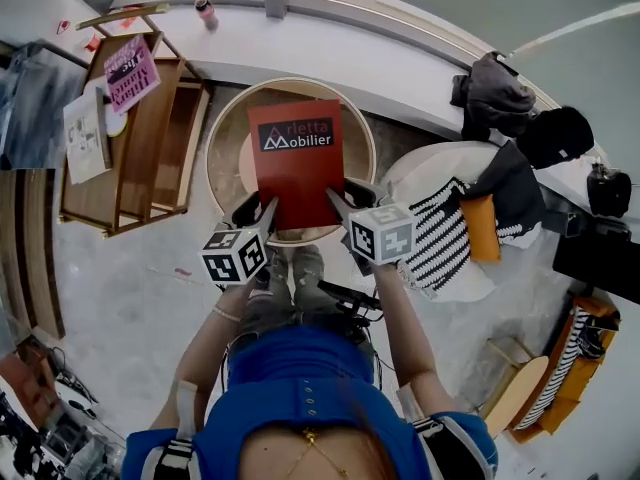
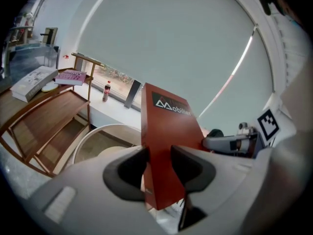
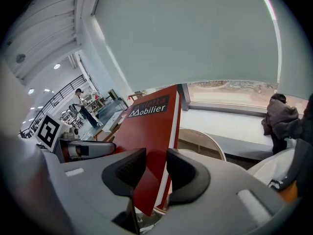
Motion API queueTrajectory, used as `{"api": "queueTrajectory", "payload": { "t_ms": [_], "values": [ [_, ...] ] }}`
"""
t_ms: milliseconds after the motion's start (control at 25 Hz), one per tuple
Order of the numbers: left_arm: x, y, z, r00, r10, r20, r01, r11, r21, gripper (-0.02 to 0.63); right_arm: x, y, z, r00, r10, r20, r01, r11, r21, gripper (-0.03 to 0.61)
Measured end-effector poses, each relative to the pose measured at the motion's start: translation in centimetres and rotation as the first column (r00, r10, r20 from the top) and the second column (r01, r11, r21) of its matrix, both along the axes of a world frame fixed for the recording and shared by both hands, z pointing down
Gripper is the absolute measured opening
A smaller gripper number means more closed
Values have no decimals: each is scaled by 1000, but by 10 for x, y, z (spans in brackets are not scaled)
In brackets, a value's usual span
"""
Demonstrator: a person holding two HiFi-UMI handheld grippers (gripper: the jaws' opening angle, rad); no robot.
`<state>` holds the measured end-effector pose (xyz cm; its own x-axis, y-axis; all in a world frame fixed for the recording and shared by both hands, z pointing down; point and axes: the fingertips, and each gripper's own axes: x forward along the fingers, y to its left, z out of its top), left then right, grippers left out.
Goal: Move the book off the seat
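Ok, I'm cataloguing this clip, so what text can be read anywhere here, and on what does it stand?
"Arletta" (faint) above "Mobilier": cover of the red book.
Pink book: large title, too blurred to read.
White book: print too small to read.
Bottle: label too small to read.

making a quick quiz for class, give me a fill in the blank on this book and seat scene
1. The left gripper and the right gripper are both shut on the ____ book.
2. The largest word on its cover label reads ____.
3. Seen from above, the seat below the book is ____ in shape.
4. The shelf to the left of the seat in the head view is made of ____.

Missing words: red; Mobilier; round; wood
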<state>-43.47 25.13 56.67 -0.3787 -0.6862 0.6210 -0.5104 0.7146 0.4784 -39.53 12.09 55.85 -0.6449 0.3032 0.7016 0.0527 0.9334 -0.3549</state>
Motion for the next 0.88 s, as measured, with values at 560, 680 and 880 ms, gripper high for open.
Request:
{"api": "queueTrajectory", "payload": {
  "t_ms": [560, 680, 880],
  "values": [
    [-28, 2, 227, 993, 22, -117, -34, 994, -105, 153, -26, 1, 233, 993, 35, -114, -41, 997, -58, 135],
    [-27, 7, 275, 989, 20, -149, -42, 989, -142, 153, -25, 7, 281, 990, 34, -139, -42, 997, -60, 135],
    [-25, 14, 328, 979, 6, -203, -43, 984, -175, 152, -22, 13, 334, 984, 52, -168, -66, 995, -78, 133]
  ]
}}
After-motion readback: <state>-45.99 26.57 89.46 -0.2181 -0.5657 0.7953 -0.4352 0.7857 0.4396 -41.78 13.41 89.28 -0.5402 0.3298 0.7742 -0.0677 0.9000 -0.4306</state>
